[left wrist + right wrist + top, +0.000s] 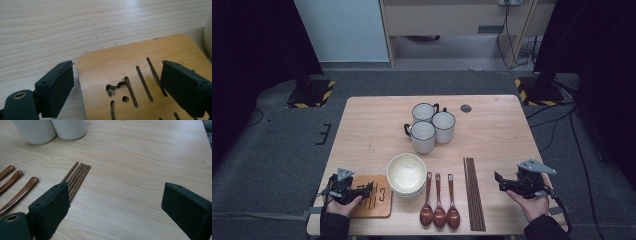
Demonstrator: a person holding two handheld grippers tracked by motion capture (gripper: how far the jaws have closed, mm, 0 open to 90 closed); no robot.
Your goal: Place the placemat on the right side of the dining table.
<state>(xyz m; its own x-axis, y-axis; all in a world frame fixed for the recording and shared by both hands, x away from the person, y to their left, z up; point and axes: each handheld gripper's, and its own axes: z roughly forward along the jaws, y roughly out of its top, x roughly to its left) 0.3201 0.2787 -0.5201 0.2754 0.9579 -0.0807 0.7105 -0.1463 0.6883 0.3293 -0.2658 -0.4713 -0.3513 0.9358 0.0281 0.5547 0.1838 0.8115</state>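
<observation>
My left gripper (368,190) hovers at the table's front left corner over a slotted wooden trivet (379,201). In the left gripper view, my left gripper (117,67) stands open: one jaw is beside the left edge of the trivet (120,55), the other is above its slots, and neither presses on it. My right gripper (499,182) is at the front right, open and empty, with its jaws pointing toward a bundle of dark chopsticks (474,192). The right gripper view has my right gripper (116,187) over bare wood, with the chopsticks (77,176) just past its left jaw.
Stacked cream bowls (406,174) sit right of the trivet; the bowl rim (208,37) borders the left gripper view. Three brown spoons (439,200) lie between bowls and chopsticks. Three white mugs (432,125) stand mid-table. The wooden table (497,130) has bare room at right.
</observation>
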